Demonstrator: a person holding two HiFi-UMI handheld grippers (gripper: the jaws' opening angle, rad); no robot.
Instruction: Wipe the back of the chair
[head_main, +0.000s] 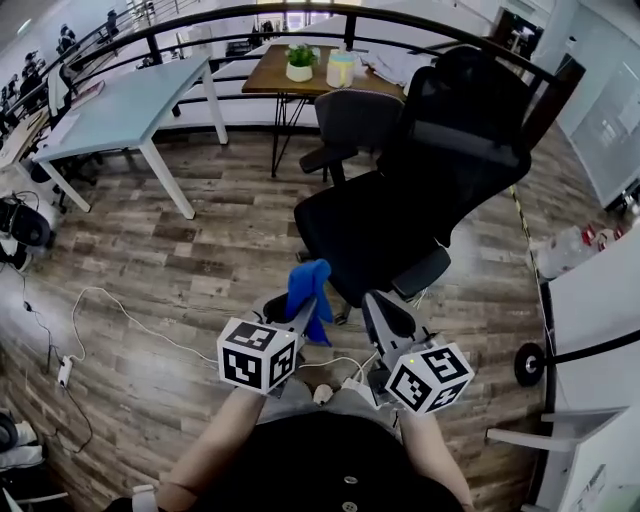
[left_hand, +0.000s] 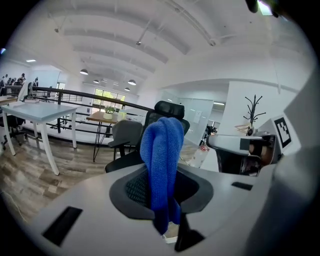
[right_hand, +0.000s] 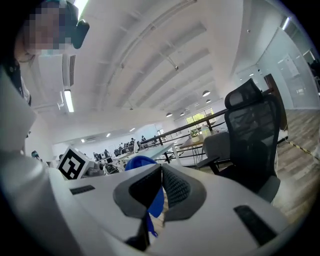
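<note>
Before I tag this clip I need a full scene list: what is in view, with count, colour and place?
Railing: one, black, along the far edge.
Wooden table: one, brown, by the railing.
Potted plant: one, green in a white pot, on the wooden table.
Second chair: one, grey, at the wooden table.
Office chair: one, black, mid-floor, ahead of the person.
Long table: one, pale, far left.
Cable: one, white, floor at left.
Cloth: one, blue, low centre, off the floor.
Left gripper: one, grey, shut on the cloth.
Right gripper: one, grey, jaws together, empty.
</note>
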